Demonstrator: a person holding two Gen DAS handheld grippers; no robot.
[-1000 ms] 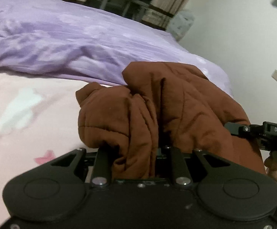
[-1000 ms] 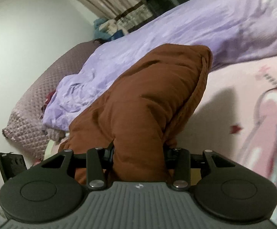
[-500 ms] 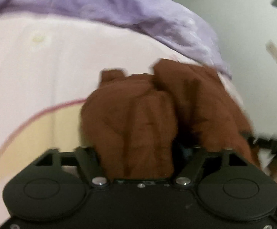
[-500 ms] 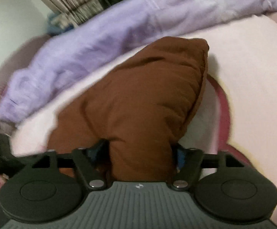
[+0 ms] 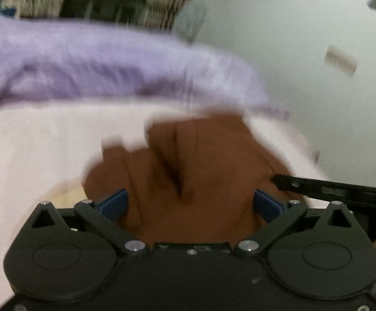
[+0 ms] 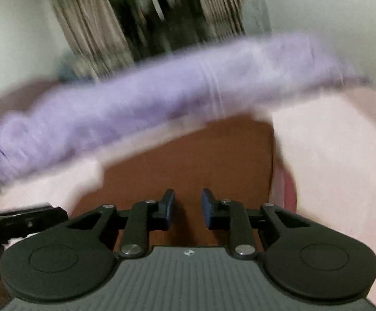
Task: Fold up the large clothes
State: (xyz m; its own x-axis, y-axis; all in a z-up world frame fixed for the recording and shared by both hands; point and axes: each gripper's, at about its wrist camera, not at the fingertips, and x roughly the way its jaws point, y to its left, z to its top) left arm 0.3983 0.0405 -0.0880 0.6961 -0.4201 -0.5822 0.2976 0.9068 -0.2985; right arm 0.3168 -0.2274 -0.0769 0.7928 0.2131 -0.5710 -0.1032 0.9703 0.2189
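a blurred lilac duvet [image 5: 105, 67] lies bunched across a bed [image 5: 32, 155] with a pale pink sheet. behind it hang striped curtains [image 6: 89, 26] around a dark window [image 6: 156, 7], between plain white walls [image 5: 291, 26].

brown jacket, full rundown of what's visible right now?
The brown jacket is rust-brown, soft and padded-looking, creased into deep folds. It lies on the pink bedsheet, below the purple duvet. It bulges between the wide-open left gripper; the right gripper is open just above its flatter side. Motion blur hides finer detail.
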